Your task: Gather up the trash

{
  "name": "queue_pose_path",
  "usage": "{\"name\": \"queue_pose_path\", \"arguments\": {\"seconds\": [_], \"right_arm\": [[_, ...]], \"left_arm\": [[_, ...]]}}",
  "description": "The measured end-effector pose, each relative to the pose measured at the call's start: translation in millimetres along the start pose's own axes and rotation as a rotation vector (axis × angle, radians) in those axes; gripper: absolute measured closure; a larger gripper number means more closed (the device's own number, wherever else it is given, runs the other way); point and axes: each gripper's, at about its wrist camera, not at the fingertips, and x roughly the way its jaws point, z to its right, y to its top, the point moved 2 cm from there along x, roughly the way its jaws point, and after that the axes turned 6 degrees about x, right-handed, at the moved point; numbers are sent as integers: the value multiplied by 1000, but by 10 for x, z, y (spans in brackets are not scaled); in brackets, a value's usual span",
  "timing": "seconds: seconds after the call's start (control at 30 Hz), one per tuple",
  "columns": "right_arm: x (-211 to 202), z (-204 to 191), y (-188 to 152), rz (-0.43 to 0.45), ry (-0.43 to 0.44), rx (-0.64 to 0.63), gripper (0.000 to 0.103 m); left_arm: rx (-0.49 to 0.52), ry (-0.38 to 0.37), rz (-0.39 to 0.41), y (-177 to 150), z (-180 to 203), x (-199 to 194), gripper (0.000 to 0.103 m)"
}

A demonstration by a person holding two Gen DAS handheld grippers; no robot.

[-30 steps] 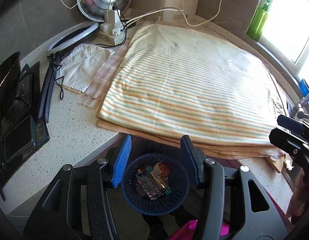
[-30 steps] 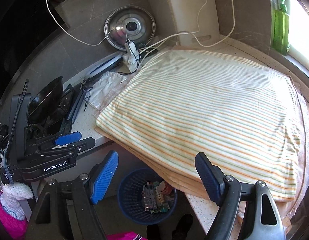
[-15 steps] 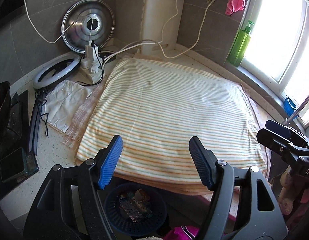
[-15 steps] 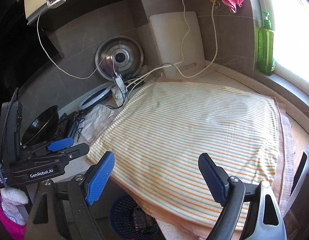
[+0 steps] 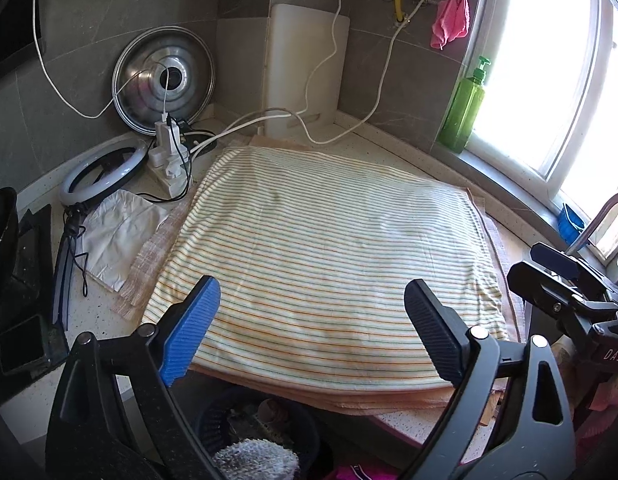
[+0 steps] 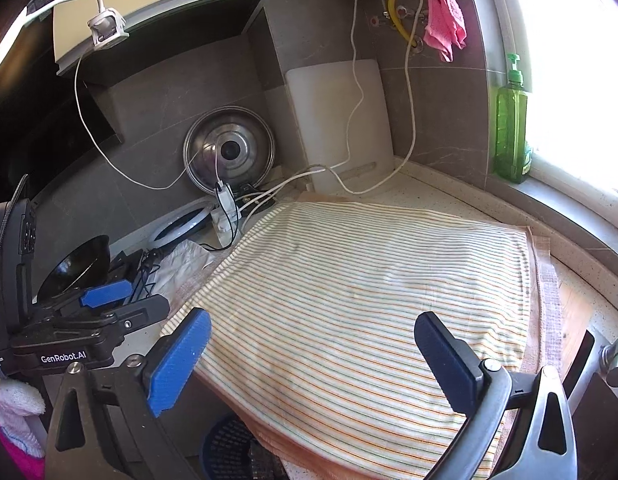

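Note:
A blue mesh basket [image 5: 211,420] stands on the floor below the counter's front edge, with wrappers and other trash [image 5: 269,410] inside; the right wrist view shows its rim [image 6: 225,446] too. My left gripper [image 5: 311,292] hangs above the near edge of a striped cloth [image 5: 321,248], its jaws opening with nothing between them. My right gripper [image 6: 313,320] is beside it over the same cloth [image 6: 369,300], its jaws also opening and empty. A crumpled white sheet [image 5: 117,236] lies left of the cloth.
Against the back wall lean a steel pot lid [image 5: 165,84] and a white cutting board [image 5: 305,72]. A power strip with cables [image 5: 169,156] and a ring light [image 5: 101,176] lie in the corner. A green soap bottle [image 5: 463,112] stands by the window, a black pan [image 6: 77,264] far left.
Both grippers have risen and tipped upward, so the basket slid to the bottom of both views and the back wall came in. Both pairs of jaws have spread wider.

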Motion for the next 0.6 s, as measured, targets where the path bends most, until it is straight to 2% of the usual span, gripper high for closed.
{"name": "queue_pose_path", "arguments": {"seconds": [0.6], "right_arm": [[-41, 64, -27, 9, 7, 25, 0]], "left_arm": [[-6, 6, 6, 47, 12, -53, 2]]}}
